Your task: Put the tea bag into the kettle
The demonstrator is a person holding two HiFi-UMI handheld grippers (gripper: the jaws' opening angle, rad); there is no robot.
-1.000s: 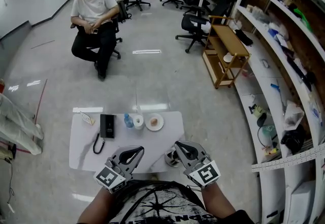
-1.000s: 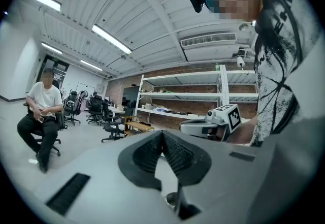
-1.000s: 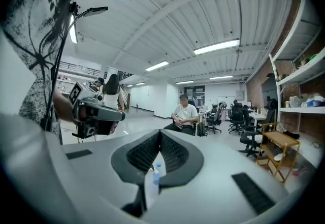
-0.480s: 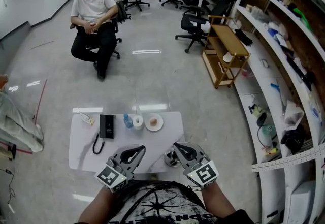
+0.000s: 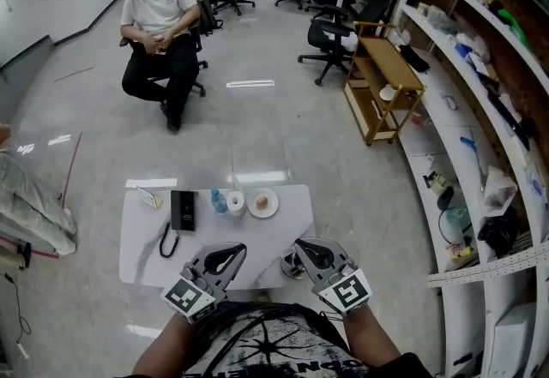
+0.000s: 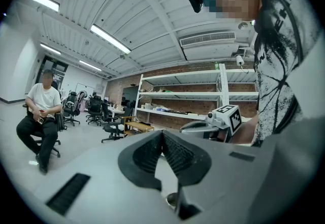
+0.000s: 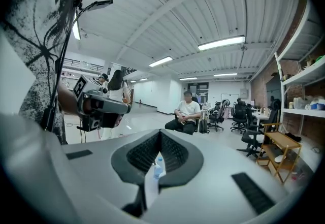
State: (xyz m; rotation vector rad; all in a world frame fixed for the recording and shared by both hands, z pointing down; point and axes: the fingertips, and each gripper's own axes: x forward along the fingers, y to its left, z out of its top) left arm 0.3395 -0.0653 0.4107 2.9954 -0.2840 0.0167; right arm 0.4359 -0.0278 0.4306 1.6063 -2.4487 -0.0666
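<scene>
Lining up along the far edge of the counter (image 5: 285, 227), left to right: a small packet (image 5: 150, 198) by the far left corner, a flat device (image 5: 182, 209), a bottle (image 5: 219, 201), a cup (image 5: 235, 202), a plate (image 5: 262, 203). Trailing from the device toward the near edge: a cable (image 5: 166, 242). Sitting at the near edge, toward the right corner: a kettle (image 5: 294, 266).
</scene>
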